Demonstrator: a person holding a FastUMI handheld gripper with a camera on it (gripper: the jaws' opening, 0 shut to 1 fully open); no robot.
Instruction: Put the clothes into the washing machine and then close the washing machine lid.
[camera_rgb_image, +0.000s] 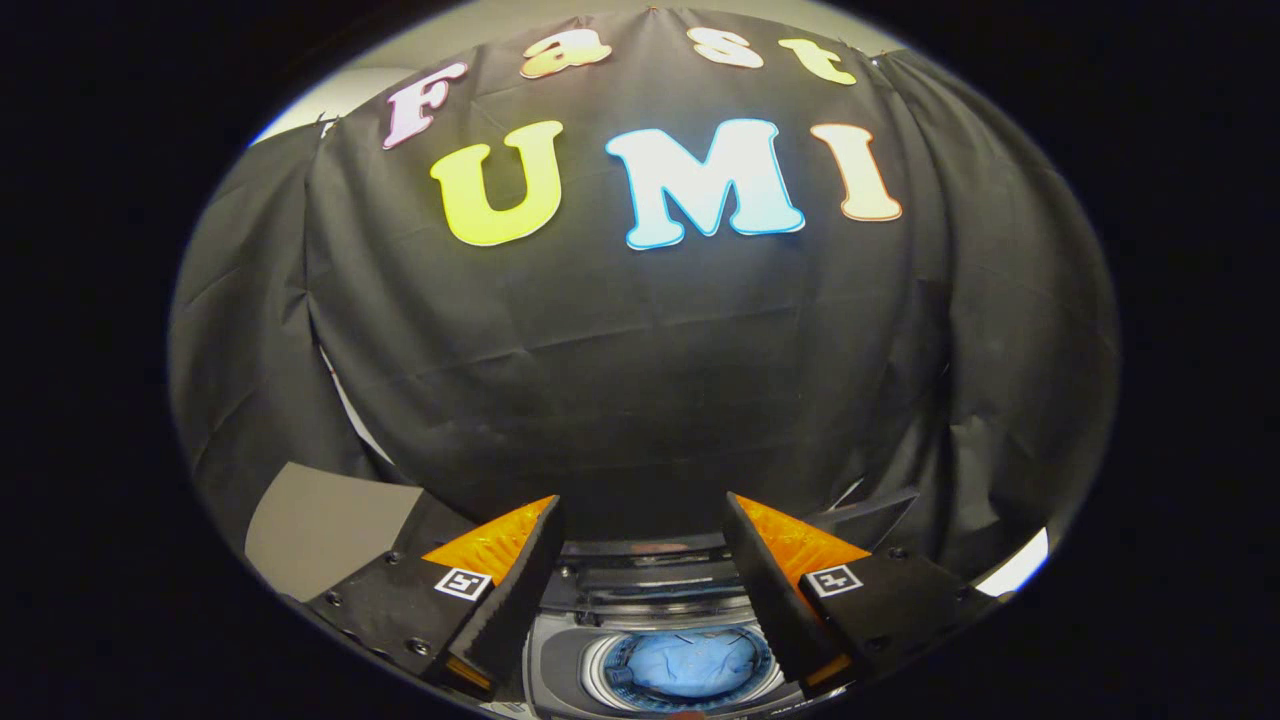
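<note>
Cloth (690, 665) in the washing machine (560, 665) drum looks soft and light; gripper (645, 580) released above, lid's near edge next.

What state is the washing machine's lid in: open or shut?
Open: the drum shows between the hand-held gripper fingers, which are apart and empty, with blue clothing inside the washing machine.

— What's in my way down there?

— Nothing between my fingers (640, 600): they stand wide apart with only air in the gap. Below them, at six o'clock, the washing machine (560, 665) has its mouth uncovered, with blue clothes (690, 665) lying in the drum.

— And further out?

— At twelve o'clock the black cloth wall (640, 380) closes off everything beyond the machine. At eight o'clock a grey panel (320, 525) stands beside my left finger.
</note>
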